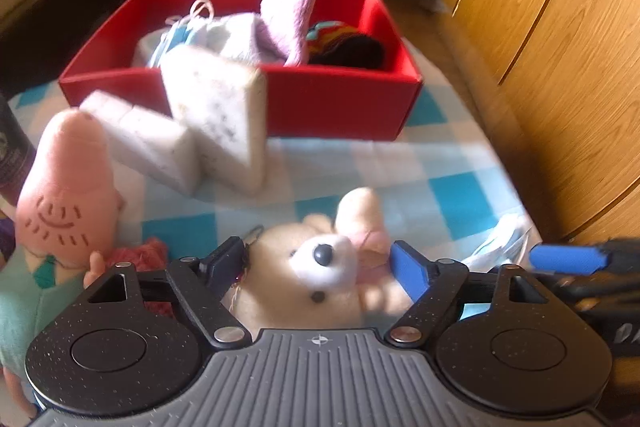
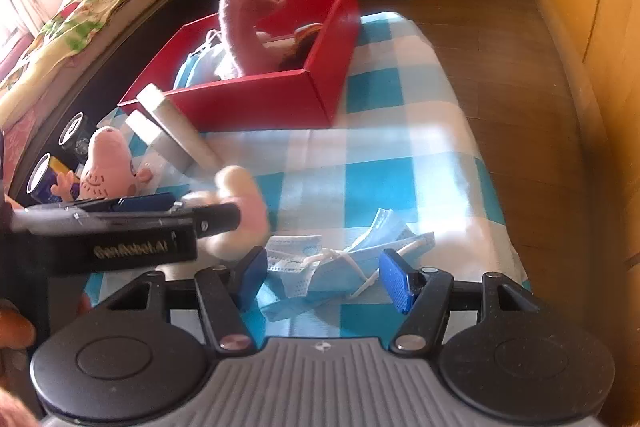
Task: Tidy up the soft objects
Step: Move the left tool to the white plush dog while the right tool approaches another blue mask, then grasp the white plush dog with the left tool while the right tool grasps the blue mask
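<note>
Your left gripper (image 1: pixel 318 267) hangs over the cream teddy bear (image 1: pixel 316 279), jaws spread wide, one finger on each side of the bear's head; the pads stand clear of the plush, so nothing is grasped. The bear lies on its back on the blue-and-white checked cloth (image 1: pixel 452 195), well in front of the red box (image 1: pixel 340 99).

Your right gripper (image 2: pixel 322 275) straddles the heap of blue face masks (image 2: pixel 340 259), jaws parted, pads off the fabric on both sides as far as the view shows, so that one is released too. The masks lie on the cloth in front of the red box, to the right of the bear.

Inside the red box you have a lilac plush toy (image 1: pixel 296 11) sticking up above the rim, more masks (image 1: pixel 180 35) at its left end, and a striped dark bundle (image 1: pixel 348 43) at its right end.

Two white sponge blocks (image 1: pixel 216 123) lean against the front wall of the red box at its left corner, touching each other. A pink plush figure (image 1: pixel 68 195) stands further left of them, away from the box.
</note>
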`<move>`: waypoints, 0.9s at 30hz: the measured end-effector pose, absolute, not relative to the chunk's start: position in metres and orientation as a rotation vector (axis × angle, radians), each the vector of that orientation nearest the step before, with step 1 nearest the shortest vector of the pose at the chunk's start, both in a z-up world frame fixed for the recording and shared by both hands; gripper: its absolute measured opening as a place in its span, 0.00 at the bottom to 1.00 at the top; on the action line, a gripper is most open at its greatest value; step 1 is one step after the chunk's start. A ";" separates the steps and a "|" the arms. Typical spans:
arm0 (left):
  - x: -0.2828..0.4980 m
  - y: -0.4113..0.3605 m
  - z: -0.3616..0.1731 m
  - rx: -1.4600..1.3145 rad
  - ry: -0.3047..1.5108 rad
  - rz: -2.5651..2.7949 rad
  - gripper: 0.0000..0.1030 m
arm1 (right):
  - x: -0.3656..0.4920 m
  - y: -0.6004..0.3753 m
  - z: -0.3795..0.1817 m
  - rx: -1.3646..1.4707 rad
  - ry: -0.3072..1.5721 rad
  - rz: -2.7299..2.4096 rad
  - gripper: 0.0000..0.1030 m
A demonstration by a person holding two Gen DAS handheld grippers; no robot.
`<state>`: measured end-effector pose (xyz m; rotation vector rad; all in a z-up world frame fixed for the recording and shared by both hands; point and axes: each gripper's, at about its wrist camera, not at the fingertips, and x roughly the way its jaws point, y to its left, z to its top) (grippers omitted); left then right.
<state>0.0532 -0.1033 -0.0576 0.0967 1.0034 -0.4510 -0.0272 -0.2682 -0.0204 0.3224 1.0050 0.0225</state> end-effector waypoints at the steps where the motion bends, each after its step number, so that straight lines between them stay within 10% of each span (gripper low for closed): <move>1: 0.053 -0.100 -0.058 0.084 1.004 -0.446 0.76 | -0.027 -0.269 -0.021 0.326 1.005 0.025 0.39; 20: 0.014 -0.071 -0.045 0.117 0.974 -0.451 0.50 | -0.010 -0.239 -0.042 0.230 1.065 0.041 0.46; 27: 0.022 -0.083 -0.056 0.146 0.993 -0.453 0.78 | -0.008 -0.232 -0.047 0.190 1.104 0.039 0.21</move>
